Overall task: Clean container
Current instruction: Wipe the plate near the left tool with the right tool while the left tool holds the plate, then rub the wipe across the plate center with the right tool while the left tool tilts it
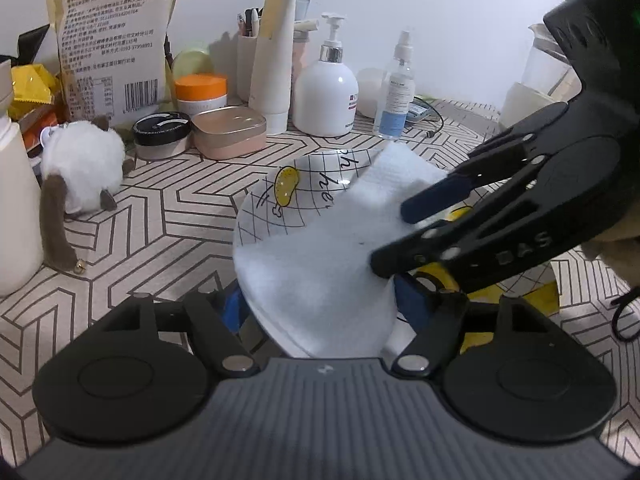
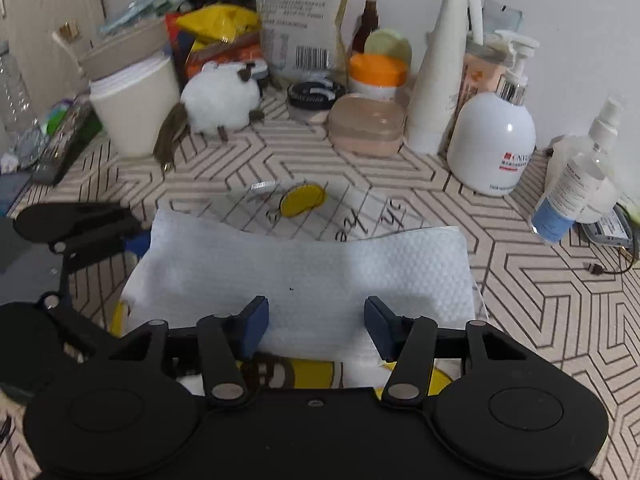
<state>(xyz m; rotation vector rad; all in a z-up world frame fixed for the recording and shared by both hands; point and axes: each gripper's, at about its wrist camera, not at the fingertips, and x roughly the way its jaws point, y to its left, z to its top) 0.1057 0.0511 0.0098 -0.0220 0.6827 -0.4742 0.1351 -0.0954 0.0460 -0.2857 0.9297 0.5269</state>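
Carefully, we are steadying the glass bowl [image 1: 280, 200] on the patterned table [image 1: 160, 216] with the left gripper [image 1: 320, 304], its fingers closing on the near rim, while the right gripper [image 2: 316, 320] is resting over the white paper towel [image 2: 304, 264] inside, fingers apart. To wipe well, we are judging that even pressure matters, keeping the towel flat against the glass and the rim hold firm.

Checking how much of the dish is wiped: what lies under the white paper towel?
The white paper towel lies in the clear printed dish. Its grid lines, lettering and yellow drumstick print show past the towel's edge. The dish floor beneath the towel is covered.
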